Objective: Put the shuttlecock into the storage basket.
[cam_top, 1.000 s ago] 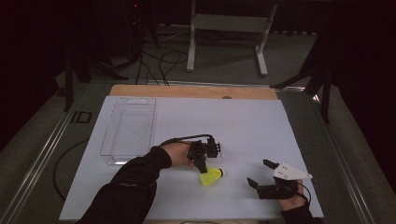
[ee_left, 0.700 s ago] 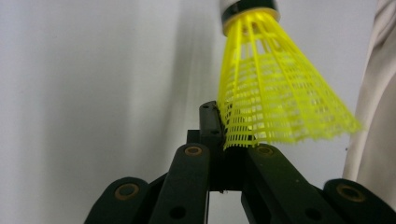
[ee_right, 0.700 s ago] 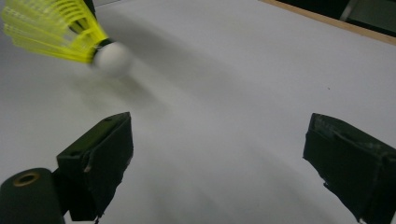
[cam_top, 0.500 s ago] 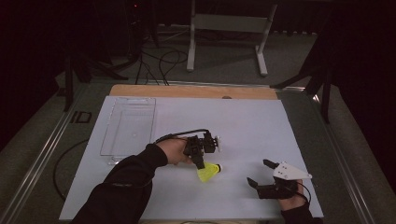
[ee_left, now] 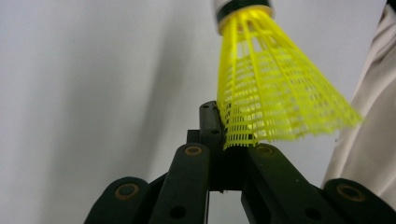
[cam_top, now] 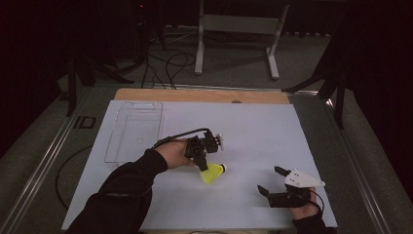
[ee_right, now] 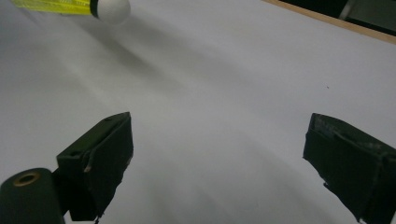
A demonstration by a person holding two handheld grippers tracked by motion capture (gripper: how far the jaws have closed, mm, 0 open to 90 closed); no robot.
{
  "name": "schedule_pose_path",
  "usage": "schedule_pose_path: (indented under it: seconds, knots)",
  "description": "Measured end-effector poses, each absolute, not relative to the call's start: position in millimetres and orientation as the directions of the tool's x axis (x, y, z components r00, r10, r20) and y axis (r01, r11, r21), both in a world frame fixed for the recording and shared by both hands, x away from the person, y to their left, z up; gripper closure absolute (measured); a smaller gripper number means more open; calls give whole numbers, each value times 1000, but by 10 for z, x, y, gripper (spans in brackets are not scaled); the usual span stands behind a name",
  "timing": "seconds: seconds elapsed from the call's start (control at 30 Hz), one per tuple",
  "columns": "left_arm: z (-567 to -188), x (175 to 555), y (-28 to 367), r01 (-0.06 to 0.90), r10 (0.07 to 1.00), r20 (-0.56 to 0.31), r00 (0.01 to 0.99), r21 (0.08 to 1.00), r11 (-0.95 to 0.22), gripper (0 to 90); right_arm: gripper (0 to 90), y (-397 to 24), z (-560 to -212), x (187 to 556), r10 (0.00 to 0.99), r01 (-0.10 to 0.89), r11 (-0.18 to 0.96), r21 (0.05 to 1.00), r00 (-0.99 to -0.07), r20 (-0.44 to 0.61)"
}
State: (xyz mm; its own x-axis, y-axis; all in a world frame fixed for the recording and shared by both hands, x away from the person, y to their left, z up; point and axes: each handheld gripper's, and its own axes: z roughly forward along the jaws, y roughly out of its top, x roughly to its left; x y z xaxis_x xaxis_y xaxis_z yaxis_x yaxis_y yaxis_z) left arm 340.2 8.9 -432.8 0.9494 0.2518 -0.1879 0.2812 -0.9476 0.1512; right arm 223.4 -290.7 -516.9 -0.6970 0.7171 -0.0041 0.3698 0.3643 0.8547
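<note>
A yellow mesh shuttlecock (cam_top: 213,173) with a white cork tip hangs just above the white table sheet (cam_top: 253,131) near the middle. My left gripper (cam_top: 201,165) is shut on the rim of its skirt. In the left gripper view the skirt (ee_left: 275,93) fans up and to the right from the closed jaws of that gripper (ee_left: 225,136). My right gripper (cam_top: 270,179) rests low at the front right with its jaws wide apart and nothing between them. In the right gripper view, that gripper (ee_right: 219,158) faces bare sheet, with the shuttlecock (ee_right: 70,5) at the top left.
A clear plastic tray (cam_top: 134,131) lies on the left part of the sheet, beyond my left hand. A wooden strip (cam_top: 199,95) runs along the far table edge. A grey metal stand (cam_top: 238,24) and cables are on the floor behind.
My left gripper has lifted the shuttlecock and carried it a little away and leftward. The right gripper has stayed where it was.
</note>
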Motion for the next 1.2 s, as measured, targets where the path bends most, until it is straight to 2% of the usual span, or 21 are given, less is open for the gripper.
schedule_pose_path:
  seconds: [0.13, 0.73, 1.17, 1.2]
  knots:
    - [-4297, 3397, 126, 295, 269, -181, 946, 137, -946, 900, 86, -2904, -5171, 2235, 716, 370, 365, 854, -698, -4]
    - [-4048, 3452, 499, 364, 333, -169, 928, 205, -909, 900, 85, -2892, -5185, 2245, 715, 377, 366, 850, -699, 2]
    - [-3899, 3538, 783, 430, 403, -158, 901, 224, -874, 900, 86, -2881, -5196, 2254, 710, 381, 371, 847, -704, 6]
    - [-3831, 3577, 905, 468, 444, -149, 883, 231, -853, 900, 86, -2881, -5198, 2257, 710, 383, 371, 846, -704, 7]
